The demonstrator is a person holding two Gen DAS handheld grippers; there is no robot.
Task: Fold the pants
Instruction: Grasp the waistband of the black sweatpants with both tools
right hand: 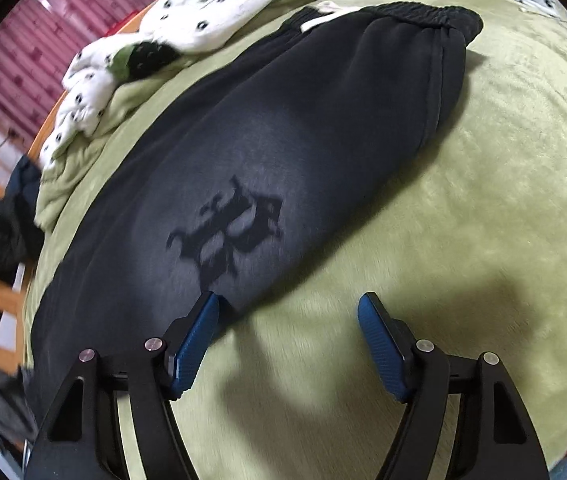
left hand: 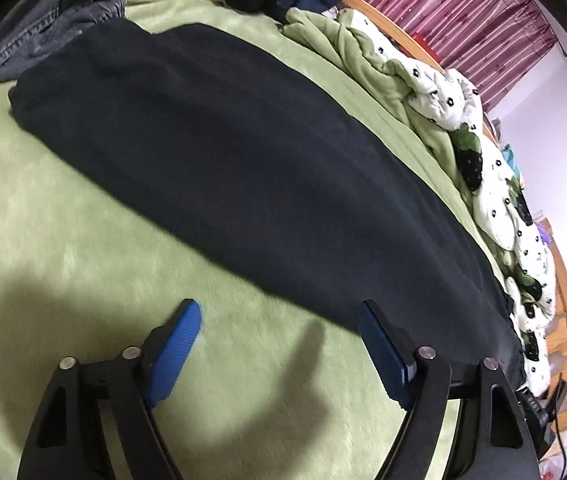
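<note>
Bed: light green plush blanket (right hand: 483, 208) spread flat.
Bedding: rumpled white quilt with black and green print (left hand: 443, 96) heaped along far edge.
Pants: long dark grey fleece pants (right hand: 283, 128) lying flat lengthwise mid-blanket, black emblem (right hand: 227, 232) on leg, elastic waistband (right hand: 423, 16) farthest in right wrist view.
Left gripper (left hand: 279, 344): blue pads spread, nothing between, over pants' near edge.
Right gripper (right hand: 287, 340): spread, empty, same edge.

We see bright, even light; soft shadows fall on the green blanket (left hand: 43, 208) below the dark pants (left hand: 243, 168). Slight motion blur throughout, and fisheye bending with black corners around the blanket
</note>
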